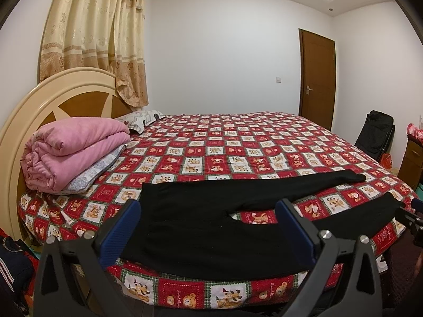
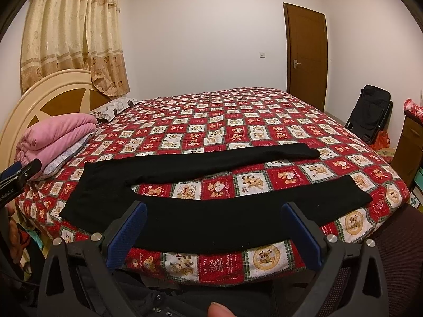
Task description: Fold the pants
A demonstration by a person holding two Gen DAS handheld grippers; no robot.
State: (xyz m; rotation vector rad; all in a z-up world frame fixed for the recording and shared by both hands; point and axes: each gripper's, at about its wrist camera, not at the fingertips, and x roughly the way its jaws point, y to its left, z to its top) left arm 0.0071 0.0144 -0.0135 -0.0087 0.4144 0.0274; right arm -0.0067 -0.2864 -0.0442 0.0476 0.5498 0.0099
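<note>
Blue-padded tongs of the left gripper (image 1: 207, 227) stand spread wide and empty at the near edge of the bed (image 1: 238, 142), just short of the waist end of the black pants (image 1: 201, 227). At the same edge the right gripper (image 2: 214, 229) is likewise spread, holding nothing, facing the nearer leg. The pants lie flat along that edge, unfolded, waistband toward the headboard (image 1: 39, 111) and both legs splayed apart toward the foot of the bed. Folding has apparently not begun. A clean first fold would likely mean pinching the nearer leg at the waist and at the cuff together, lifting both ends evenly and laying it squarely on the farther leg, since thin knit sags and twists when one end lags.
</note>
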